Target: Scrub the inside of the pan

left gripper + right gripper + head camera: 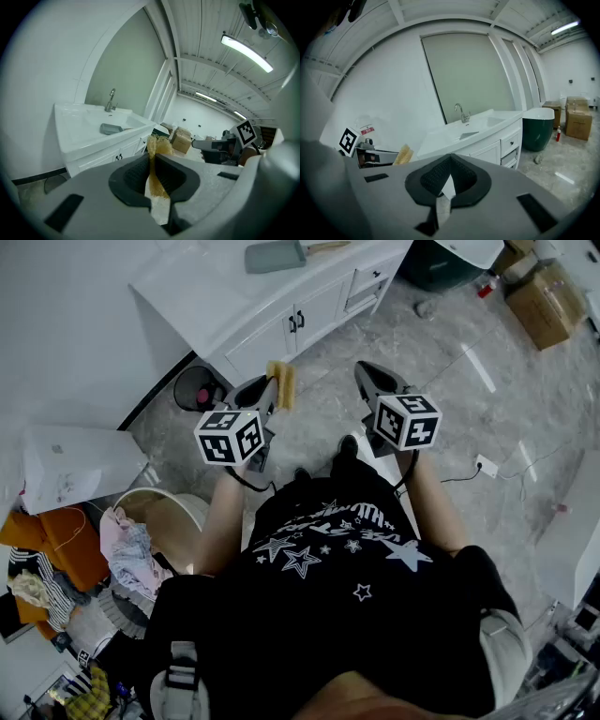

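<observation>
A grey pan (274,255) with a wooden handle lies on the white vanity top (202,287), well ahead of both grippers. It also shows in the left gripper view as the pan (110,128), and in the right gripper view as the pan (468,135) near the sink. My left gripper (269,387) is shut on a yellow scrubbing pad (281,383); the pad (159,146) sticks up between the closed jaws of that gripper (153,153). My right gripper (367,373) is shut with nothing in it, its jaws (450,158) meeting. Both are held in the air over the floor.
A black bin (197,387) stands by the vanity's left end, a faucet (111,100) at its sink. A dark green tub (439,263) and cardboard boxes (544,301) sit at the back right. A white bag (75,465) and a laundry basket (155,521) are at left; a socket with cable (486,465) lies on the floor.
</observation>
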Demonstrator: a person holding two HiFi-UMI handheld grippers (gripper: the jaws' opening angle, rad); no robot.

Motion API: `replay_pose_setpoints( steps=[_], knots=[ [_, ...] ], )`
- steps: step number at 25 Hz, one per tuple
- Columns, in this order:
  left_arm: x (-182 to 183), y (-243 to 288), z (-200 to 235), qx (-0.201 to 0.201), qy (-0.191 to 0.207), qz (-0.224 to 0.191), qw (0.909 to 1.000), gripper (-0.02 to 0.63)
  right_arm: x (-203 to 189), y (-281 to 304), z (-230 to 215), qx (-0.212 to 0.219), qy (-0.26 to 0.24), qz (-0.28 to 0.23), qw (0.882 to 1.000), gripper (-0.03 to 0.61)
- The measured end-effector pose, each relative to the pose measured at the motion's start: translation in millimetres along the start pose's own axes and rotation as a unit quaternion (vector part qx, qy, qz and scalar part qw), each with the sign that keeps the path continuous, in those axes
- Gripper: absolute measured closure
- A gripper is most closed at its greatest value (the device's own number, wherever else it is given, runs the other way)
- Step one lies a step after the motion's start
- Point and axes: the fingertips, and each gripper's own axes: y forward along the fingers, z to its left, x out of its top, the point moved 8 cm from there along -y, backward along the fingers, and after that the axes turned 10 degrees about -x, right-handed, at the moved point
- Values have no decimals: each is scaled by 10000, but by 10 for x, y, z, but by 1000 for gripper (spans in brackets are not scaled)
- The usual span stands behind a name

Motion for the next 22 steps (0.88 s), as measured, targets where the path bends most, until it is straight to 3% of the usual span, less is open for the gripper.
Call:
replay_pose_setpoints(
  steps=[12, 22],
  knots=[
    [-62, -29, -86, -97, -26, 39, 9999, 571, -13, 0, -5, -14, 60, 57, 10000, 571],
    [-150, -199, 111, -51, -129, 93, 9999, 572, -126, 124, 186, -51, 94, 231, 9997, 571]
  ],
)
